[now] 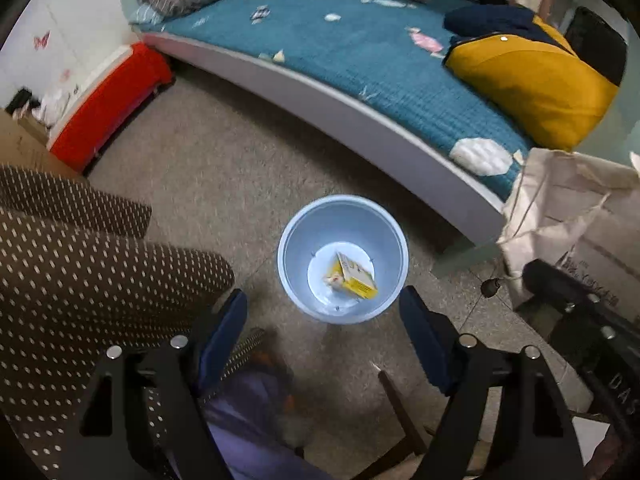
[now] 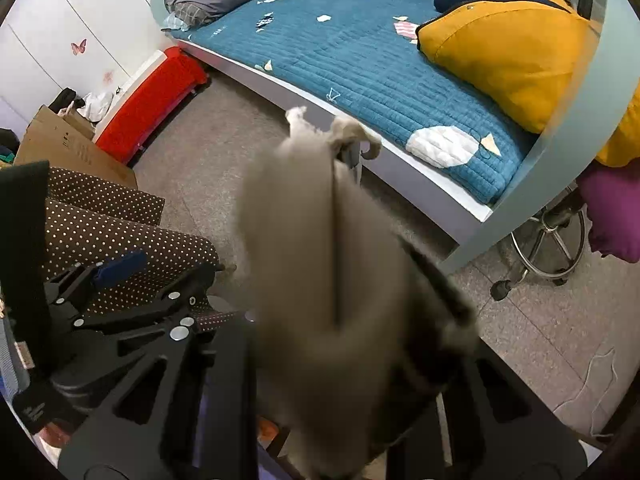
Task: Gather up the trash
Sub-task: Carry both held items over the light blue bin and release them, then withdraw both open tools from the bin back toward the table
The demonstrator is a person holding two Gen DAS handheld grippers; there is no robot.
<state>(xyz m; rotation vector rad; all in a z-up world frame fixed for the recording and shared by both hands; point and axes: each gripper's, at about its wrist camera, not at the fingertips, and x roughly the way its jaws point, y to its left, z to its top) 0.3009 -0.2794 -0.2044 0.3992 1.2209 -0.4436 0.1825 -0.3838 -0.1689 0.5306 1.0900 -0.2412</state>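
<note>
A: Two grippers show. The left gripper (image 1: 324, 312) points down at a pale blue bin (image 1: 300, 224) on the floor, its jaws spread wide with nothing between them; the bin sits in the gap as seen from above, well below the pads.

B: And the bin's contents?

A: One yellow carton (image 1: 358, 278) lies tilted on the bin's bottom, with a small crumpled scrap beside it.

B: The right gripper?

A: The right gripper (image 2: 340, 364) is mostly hidden by a grey-beige cloth (image 2: 296, 216) that runs up from between its jaws. The jaws stand close together and appear clamped on the cloth's lower end; the pads themselves are covered, and the cloth is blurred.

B: What surrounds them?

A: A bed (image 1: 320, 96) with a teal quilt (image 1: 360, 52) stands beyond the bin, a yellow cushion (image 1: 532, 84) on its right end. A red box (image 1: 108, 108) lies at the bed's left corner. Brown dotted fabric (image 1: 80, 272) fills the left foreground, and a canvas bag (image 1: 568, 216) sits at the right, near the bed's edge.
</note>
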